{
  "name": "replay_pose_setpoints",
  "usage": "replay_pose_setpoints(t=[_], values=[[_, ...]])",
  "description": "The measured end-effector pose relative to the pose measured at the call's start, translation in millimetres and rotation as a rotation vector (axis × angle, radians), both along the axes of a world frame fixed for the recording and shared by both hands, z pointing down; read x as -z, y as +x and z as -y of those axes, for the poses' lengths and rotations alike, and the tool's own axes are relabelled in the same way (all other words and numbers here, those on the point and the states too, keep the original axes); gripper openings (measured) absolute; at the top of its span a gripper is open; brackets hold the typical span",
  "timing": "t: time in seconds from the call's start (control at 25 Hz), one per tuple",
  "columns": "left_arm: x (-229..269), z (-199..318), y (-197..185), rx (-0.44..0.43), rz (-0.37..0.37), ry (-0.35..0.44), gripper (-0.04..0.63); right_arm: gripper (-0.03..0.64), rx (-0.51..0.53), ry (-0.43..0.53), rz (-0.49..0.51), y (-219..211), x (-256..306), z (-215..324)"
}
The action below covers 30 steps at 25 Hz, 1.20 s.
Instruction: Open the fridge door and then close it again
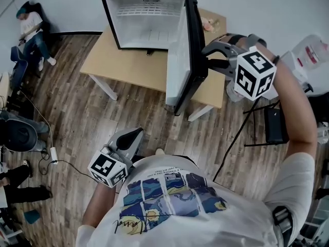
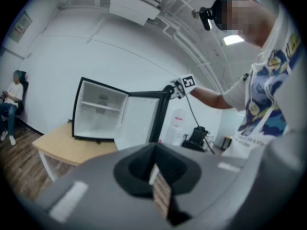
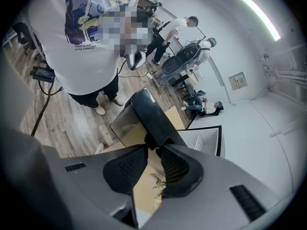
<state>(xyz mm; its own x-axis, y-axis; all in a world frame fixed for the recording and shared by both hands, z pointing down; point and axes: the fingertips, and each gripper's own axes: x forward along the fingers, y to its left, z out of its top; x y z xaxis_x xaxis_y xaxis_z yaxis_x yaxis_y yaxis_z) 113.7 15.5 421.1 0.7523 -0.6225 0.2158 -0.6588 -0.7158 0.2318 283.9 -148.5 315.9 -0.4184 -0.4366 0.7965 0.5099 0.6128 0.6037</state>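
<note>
Head view: right arm outstretched, right gripper (image 1: 208,56) fingers (image 3: 128,169) clamped on the open door (image 1: 180,60) edge; left gripper (image 1: 134,136) low by torso, fingers together. Fridge (image 1: 146,22) interior white.

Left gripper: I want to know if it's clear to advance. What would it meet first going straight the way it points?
Probably the open fridge door, near its free edge: the left gripper, jaws together, aims at it with nothing between. Depth is uncertain.
</note>
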Motion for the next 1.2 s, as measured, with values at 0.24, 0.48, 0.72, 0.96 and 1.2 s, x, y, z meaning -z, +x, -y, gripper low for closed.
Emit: replay_pose_setpoints(t=[0.24,0.48,0.72,0.96,1.2], values=[[-0.2,3.0,3.9,-0.010,0.002,-0.001,0.008,0.061,0.000,-0.001,-0.005,3.3,0.0,-0.7],[-0.6,4.6,3.8,-0.011,0.001,-0.003,0.008,0.061,0.000,0.002,-0.010,6.1,1.1,-1.6],[-2.0,4.7,0.3,-0.013,-0.002,-0.005,0.009,0.061,-0.006,0.007,-0.020,6.5,1.4,-1.5],[-3.4,5.4,0.1,-0.018,-0.002,-0.007,0.008,0.061,-0.015,0.012,-0.026,8.4,0.3,-0.5],[-3.7,5.0,-0.2,-0.023,-0.001,-0.007,0.008,0.061,-0.022,0.014,-0.028,8.9,-0.1,0.3]])
